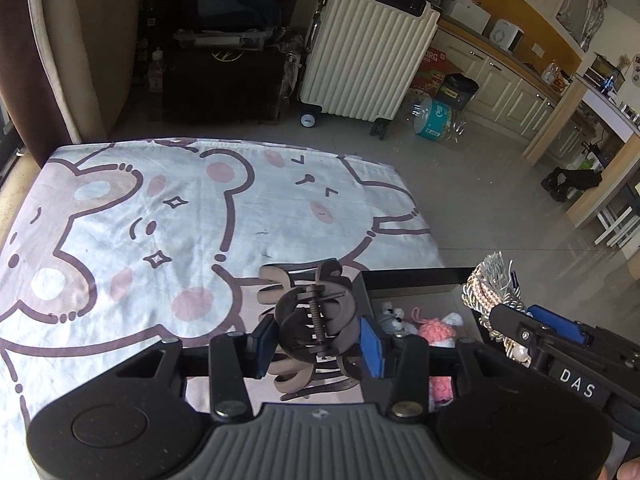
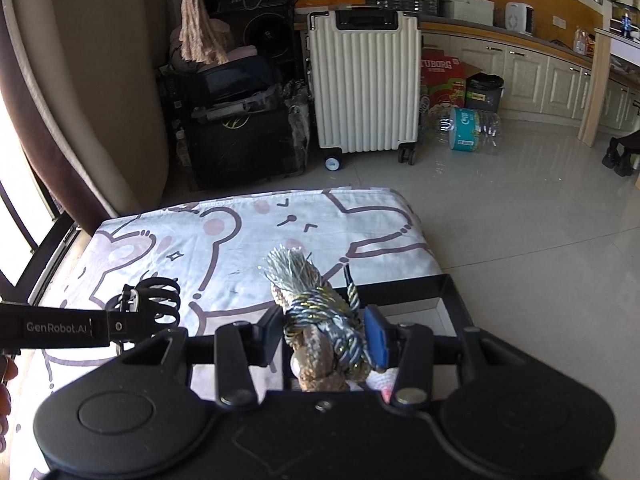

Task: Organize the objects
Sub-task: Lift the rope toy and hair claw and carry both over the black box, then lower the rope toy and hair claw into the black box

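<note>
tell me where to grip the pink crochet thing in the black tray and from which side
Take the pink crochet toy across its rounded body, coming from above: it lies low in the black tray, whose walls block a sideways approach. The thin loop on top looks too slight. Both grippers are full now.

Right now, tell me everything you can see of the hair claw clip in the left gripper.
The hair claw clip is dark brown, matte plastic by its look, with curved interlocking teeth and a metal spring coil along its hinge pin. It is held off the cartoon blanket, pinched between the blue-padded fingers of the left gripper, beside the black tray.
</note>
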`<state>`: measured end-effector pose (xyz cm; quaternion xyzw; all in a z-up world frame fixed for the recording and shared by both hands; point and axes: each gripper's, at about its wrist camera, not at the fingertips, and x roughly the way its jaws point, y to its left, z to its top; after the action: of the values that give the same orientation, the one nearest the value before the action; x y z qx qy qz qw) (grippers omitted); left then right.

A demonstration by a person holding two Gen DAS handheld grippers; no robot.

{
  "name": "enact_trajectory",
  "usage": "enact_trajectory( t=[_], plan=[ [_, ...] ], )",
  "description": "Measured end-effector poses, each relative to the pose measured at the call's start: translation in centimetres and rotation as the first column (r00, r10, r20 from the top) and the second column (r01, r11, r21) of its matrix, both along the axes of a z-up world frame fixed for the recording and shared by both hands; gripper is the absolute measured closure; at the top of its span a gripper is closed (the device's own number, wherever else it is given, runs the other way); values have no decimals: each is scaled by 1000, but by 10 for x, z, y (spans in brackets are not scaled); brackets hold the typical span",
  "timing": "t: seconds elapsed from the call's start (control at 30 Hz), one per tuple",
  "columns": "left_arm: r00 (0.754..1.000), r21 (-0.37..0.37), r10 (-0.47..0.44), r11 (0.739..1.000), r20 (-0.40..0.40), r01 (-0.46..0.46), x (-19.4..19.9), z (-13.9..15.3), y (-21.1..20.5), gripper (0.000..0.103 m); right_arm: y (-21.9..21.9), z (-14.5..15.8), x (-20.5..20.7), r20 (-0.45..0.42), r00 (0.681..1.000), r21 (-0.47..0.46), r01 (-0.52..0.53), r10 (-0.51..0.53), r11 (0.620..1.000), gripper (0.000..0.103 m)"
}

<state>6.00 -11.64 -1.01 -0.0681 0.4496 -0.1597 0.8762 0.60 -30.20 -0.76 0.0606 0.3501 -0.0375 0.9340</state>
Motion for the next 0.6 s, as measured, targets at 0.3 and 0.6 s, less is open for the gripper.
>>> enact_trajectory(
  t=[0.3, 0.6],
  plan=[
    [998, -142, -65, 988, -20, 61, 0, -5, -52, 58, -39, 0, -13, 12, 996, -3, 88, -88, 996, 58],
    [992, -265, -118, 959, -51, 101, 1, -23, -103, 58, -81, -7, -27, 9, 980, 14, 201, -201, 980, 64]
  ],
)
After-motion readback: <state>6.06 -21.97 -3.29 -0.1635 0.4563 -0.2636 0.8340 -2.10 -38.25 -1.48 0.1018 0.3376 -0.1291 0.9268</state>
